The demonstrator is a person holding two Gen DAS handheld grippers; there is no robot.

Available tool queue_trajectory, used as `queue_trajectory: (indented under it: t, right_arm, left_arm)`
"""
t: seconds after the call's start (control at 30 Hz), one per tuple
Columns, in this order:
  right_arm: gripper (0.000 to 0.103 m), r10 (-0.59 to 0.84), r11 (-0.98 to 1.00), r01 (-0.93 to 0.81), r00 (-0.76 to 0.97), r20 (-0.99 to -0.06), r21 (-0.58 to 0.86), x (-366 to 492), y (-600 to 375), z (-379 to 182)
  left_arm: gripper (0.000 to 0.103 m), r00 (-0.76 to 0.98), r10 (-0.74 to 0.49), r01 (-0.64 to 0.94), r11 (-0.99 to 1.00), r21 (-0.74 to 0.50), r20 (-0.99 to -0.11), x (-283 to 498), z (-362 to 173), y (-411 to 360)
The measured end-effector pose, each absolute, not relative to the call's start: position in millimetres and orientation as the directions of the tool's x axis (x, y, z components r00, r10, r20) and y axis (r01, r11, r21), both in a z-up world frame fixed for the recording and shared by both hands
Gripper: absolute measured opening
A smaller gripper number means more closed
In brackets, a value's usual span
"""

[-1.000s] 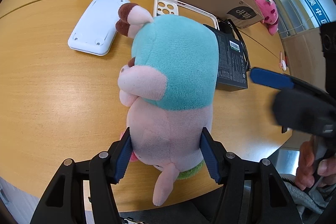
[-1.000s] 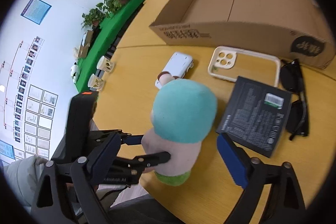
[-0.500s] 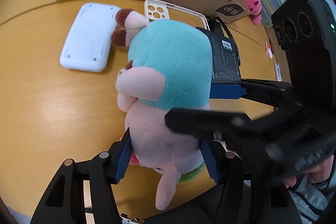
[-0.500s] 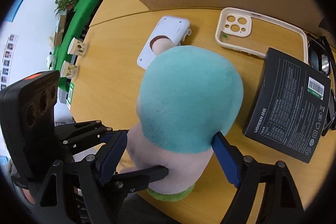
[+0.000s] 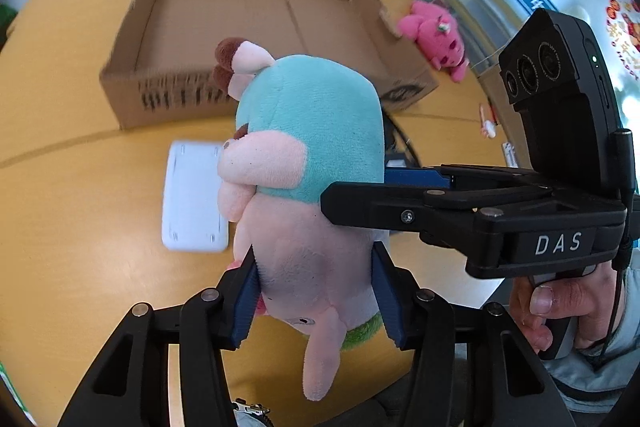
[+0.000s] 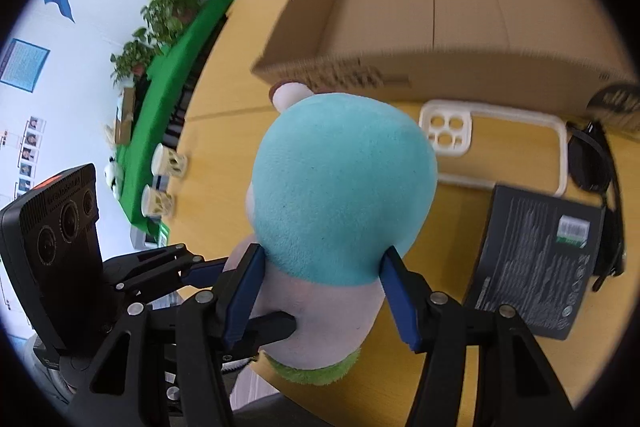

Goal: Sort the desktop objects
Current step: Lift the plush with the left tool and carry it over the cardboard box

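We have the plush (image 5: pixel 308 163) pinched from two sides: the left gripper (image 5: pixel 316 295) presses its blue pads into the pink body, and the right gripper (image 6: pixel 322 297) clamps the same body just under the teal hood, both sets of jaws closing further into the soft fill. The plush hangs above the table (image 5: pixel 80 211), in front of the open box (image 5: pixel 256 11), not yet over it. The box interior looks bare in both views, so we judge sorting barely begun, with this the first item on its way. Left on the table are a white device (image 5: pixel 192 195), a phone case (image 6: pixel 496 143), a black carton (image 6: pixel 536 263) and sunglasses (image 6: pixel 596 163) beside it; a pink toy (image 5: pixel 436 35) sits by the box's far corner. The plush hides the table directly beneath it and part of the white device. Motion blur smears the print on the box, and the carton's text is unreadable. The plush's face is turned away from both cameras. The person's hand (image 5: pixel 556 307) shows only at the right gripper's handle.
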State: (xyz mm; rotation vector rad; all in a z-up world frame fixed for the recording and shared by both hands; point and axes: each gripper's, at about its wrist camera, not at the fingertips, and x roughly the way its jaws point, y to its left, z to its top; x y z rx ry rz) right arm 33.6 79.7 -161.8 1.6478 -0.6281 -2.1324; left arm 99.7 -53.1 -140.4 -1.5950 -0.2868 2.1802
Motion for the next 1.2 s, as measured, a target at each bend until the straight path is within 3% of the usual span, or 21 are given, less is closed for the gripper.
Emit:
queue_trajectory:
  t: [0.37, 0.63, 1.2]
  right_arm:
    - [0.056, -0.483, -0.846, 0.101, -0.560, -0.673, 0.523, 26.0, 125.1, -35.4]
    - [0.056, -0.410, -0.882, 0.136, -0.695, -0.591, 0.452, 15.8, 149.5, 45.2]
    - [0.056, -0.367, -0.916, 0.185, -0.744, -0.558, 0.355, -41.4, 131.8, 103.2]
  left_arm:
    - [0.054, -0.497, 0.442, -0.359, -0.888, -0.287, -0.747, 65.7, -10.8, -26.0]
    - [0.054, -0.603, 0.456, -0.411, -0.881, -0.235, -0.654, 35.5, 60.6, -18.7]
    - [0.054, -0.674, 0.441, -0.373, -0.896, -0.243, -0.593, -20.8, 97.2, -51.2]
